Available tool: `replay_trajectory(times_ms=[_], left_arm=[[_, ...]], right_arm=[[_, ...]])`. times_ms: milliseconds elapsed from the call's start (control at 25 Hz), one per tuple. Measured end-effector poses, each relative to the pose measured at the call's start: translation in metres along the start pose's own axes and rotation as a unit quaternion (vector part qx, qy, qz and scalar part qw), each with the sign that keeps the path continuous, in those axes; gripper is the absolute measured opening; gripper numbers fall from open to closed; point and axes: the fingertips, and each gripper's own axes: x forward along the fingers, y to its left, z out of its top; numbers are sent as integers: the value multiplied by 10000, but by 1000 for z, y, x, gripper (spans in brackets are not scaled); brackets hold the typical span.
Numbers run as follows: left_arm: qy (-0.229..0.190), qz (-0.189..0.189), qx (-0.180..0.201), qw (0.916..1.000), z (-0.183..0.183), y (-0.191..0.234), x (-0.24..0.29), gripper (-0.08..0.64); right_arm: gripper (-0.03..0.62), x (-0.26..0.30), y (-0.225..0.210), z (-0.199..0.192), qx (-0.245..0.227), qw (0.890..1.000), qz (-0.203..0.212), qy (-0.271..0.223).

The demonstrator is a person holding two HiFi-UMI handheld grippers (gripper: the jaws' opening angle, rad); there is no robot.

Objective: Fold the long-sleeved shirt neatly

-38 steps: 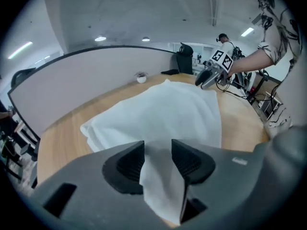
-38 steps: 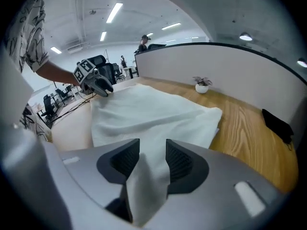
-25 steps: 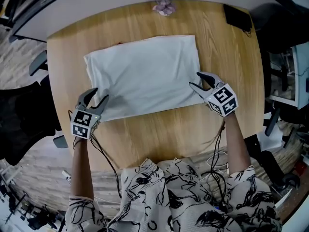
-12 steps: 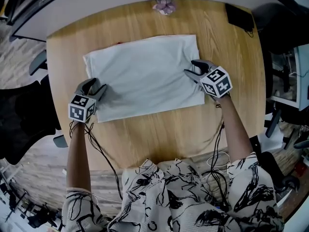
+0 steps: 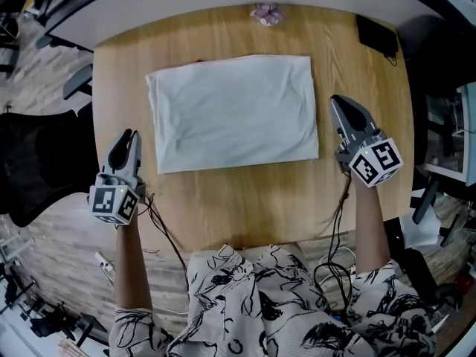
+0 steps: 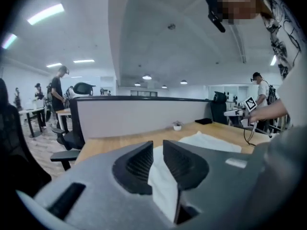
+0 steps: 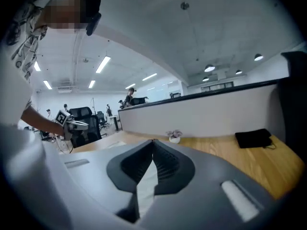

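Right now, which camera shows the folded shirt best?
The head view: the shirt lies flat as a full rectangle on the table, all four edges visible. The left gripper view shows only a low, foreshortened strip of it. The right gripper view shows at most a pale sliver, too little to judge.

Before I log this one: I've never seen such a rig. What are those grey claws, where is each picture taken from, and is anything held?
No robot: a person holds a two-jaw gripper in each hand. One picture comes from a camera on the person's head, looking down. The other two come from cameras riding on the left gripper and right gripper, looking along their jaws. On the wooden table lies a white shirt, folded into a rectangle; a small potted plant stands at the far edge. Both grippers are beside the shirt, off it. Their jaws have just been closing: the right is shut, the left shows a narrow gap. Neither holds anything.
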Motion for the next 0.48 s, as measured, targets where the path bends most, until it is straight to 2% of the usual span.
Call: replay_trajectory(times_ms=[40,80,120,280,400,480], left_arm=[[-130,102,9,9999,7,-3,-14,58],[-239,181,19,9995,13,-6,-27,14],[-343,245,4,9991,19,-10,-39,5],[-794,464,-122,9957,45,-24,-89,5],[-1225,698,-26,9900,70,-33,-129,5],[-1517,761,-40,9855,86,-40,-158,5]], right_arm=[[6,-13,3,9,-3,9998,-108,-144],[7,-25,6,17,-16,9995,-197,-254],[8,-35,11,24,-49,9990,-272,-338],[6,-80,38,49,-515,9944,-664,-635],[6,-120,70,78,-1067,9833,-1048,-1040],[6,-149,97,98,-1277,9759,-1177,-1318]])
